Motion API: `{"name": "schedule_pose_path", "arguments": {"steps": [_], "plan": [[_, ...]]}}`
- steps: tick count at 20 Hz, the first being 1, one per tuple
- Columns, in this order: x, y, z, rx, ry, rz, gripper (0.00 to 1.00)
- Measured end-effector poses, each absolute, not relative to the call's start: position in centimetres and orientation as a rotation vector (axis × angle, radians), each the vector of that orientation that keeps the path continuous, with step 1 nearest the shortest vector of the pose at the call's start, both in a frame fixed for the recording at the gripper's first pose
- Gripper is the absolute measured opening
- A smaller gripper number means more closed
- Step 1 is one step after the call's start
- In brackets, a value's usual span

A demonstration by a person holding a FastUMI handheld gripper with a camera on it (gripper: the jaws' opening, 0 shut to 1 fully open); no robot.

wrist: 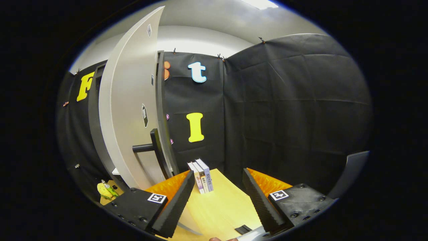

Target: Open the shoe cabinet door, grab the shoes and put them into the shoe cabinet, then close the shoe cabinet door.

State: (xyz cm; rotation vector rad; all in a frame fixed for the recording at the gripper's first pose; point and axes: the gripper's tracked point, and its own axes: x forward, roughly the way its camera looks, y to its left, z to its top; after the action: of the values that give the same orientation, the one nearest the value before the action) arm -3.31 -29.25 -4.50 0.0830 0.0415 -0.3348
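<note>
Gripper (pixel 219 201): fingers spread apart with nothing between them, held above the wooden tabletop (pixel 220 207).
Cabinet door (pixel 130 110): pale panel, swung open, stood to the left beyond the left finger.
Door handle (pixel 152 147): dark bar that projected from the panel's lower part.
Books (pixel 201 175): three, upright, side by side on the tabletop, just ahead of the fingers.
Yellow object (pixel 105 191): lay low, left of the door; kind unclear.

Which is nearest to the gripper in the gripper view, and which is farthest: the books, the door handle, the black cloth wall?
The gripper is open, holding nothing.
1. Books: upright on the table, just beyond the fingers.
2. Door handle: left, on the open door.
3. Black cloth wall: behind everything.
</note>
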Motion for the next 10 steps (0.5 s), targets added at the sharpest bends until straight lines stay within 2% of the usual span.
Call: {"name": "schedule_pose_path", "arguments": {"steps": [10], "plan": [[-2.8, -18.3, -4.9, 0.100, 0.063, -0.173, 0.96]]}}
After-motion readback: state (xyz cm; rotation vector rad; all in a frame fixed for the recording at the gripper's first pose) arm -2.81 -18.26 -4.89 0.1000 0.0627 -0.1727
